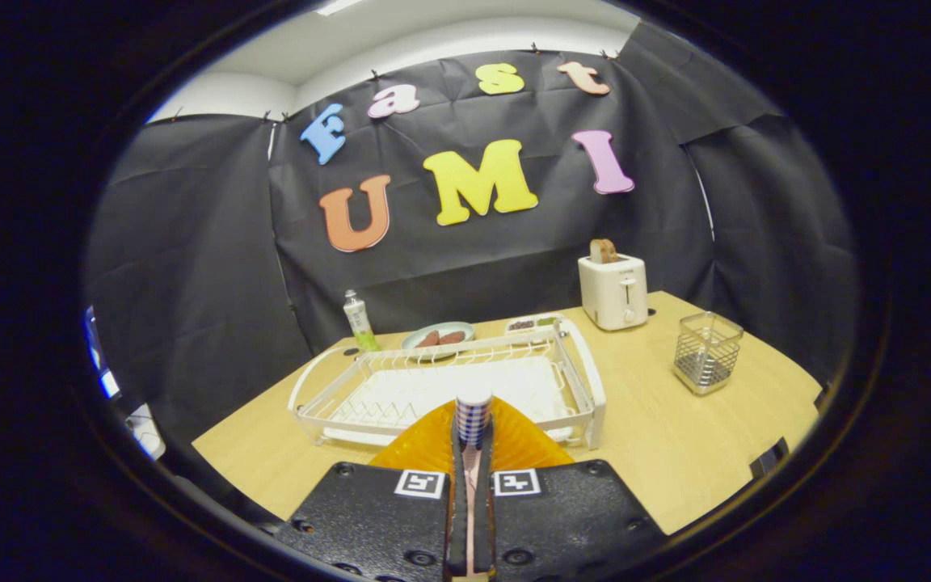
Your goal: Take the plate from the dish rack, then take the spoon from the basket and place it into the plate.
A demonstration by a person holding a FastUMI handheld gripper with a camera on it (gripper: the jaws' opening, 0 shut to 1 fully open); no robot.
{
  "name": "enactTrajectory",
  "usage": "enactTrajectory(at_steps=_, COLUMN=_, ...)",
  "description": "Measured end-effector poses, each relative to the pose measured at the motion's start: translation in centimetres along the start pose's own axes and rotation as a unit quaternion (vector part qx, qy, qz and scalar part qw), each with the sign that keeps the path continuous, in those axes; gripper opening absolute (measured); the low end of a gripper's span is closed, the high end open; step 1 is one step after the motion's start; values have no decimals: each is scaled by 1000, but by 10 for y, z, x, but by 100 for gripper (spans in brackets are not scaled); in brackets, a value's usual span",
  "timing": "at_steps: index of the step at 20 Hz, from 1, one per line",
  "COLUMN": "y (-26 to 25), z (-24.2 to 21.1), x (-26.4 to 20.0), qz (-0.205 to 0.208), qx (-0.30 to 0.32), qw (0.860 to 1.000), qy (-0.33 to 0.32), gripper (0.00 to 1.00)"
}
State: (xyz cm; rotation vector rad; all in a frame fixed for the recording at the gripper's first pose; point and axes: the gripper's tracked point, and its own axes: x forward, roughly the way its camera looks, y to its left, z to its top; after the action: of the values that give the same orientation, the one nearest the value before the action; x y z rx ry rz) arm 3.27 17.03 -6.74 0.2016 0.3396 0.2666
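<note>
light: fairly bright and even, from a ceiling lamp (336, 6) at 11 o'clock
shadows: soft and short under the dish rack (449, 388) and basket (705, 352)
glare: mild sheen on the table (676, 436)
distortion: strong fisheye bending toward the rim
focus: centre sharp, near fingers a little soft

plate (514, 440): orange, ribbed, before rack (441, 388) | spoon (473, 416): upright in jaws | basket (705, 352): wire, apart

Orange ribbed plate (433, 440), blue-and-white checked spoon handle (473, 416), white dish rack (579, 364), cream toaster (613, 291), pale wood table (676, 444).
</note>
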Motion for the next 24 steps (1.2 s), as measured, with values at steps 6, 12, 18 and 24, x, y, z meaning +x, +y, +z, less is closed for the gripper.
enactTrajectory(at_steps=6, y=19, z=-17, x=11, qz=18, qx=-6, qw=1000, qy=19, gripper=15)
enactTrajectory(at_steps=12, y=9, z=-11, x=7, qz=6, qx=-13, qw=1000, qy=6, gripper=36)
enactTrajectory(at_steps=18, y=-10, z=19, x=-4, qz=-9, qx=-28, qw=999, qy=-40, gripper=75)
enactTrajectory(at_steps=24, y=-17, z=45, x=-20, qz=-18, qx=-48, qw=996, qy=-76, gripper=92)
